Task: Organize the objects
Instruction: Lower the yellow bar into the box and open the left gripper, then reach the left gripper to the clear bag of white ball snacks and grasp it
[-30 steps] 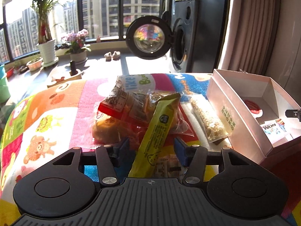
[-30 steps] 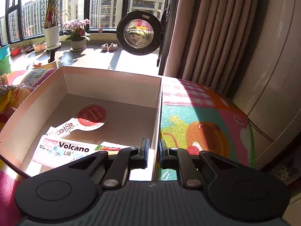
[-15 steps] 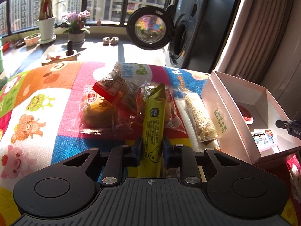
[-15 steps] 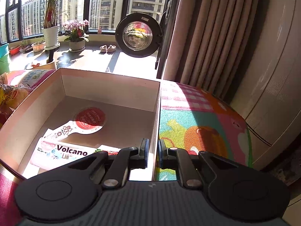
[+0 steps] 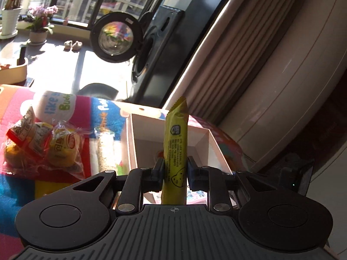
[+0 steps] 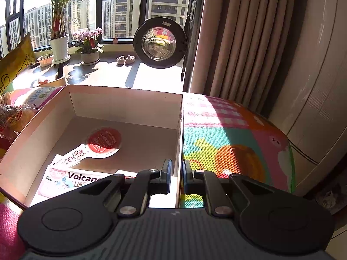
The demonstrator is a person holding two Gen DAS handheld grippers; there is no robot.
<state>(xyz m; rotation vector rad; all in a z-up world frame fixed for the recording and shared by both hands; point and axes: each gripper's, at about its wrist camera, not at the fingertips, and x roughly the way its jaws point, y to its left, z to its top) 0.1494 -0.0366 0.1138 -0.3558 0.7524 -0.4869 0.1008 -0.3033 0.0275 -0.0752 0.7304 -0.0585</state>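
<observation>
My left gripper [image 5: 175,171] is shut on a long yellow snack packet [image 5: 175,143], held upright in the air in front of the open pink cardboard box [image 5: 138,138]. The packet also shows at the left edge of the right wrist view [image 6: 15,65]. My right gripper [image 6: 176,173] is shut on the box's right wall [image 6: 179,134]. Inside the box lie a red-and-white round-headed card [image 6: 102,142] and a "Volcano" packet [image 6: 71,178].
Left of the box on the colourful cartoon mat [image 5: 102,117] lie bagged buns [image 5: 60,149], a red-labelled packet [image 5: 23,134] and a pale cereal bar [image 5: 105,151]. A washing machine with its door open [image 5: 115,36], curtains [image 6: 238,43] and potted plants [image 6: 58,43] stand behind.
The left gripper closed on the yellow packet, lifted it off the pile and carried it right, over toward the box. The right gripper stayed clamped on the box wall.
</observation>
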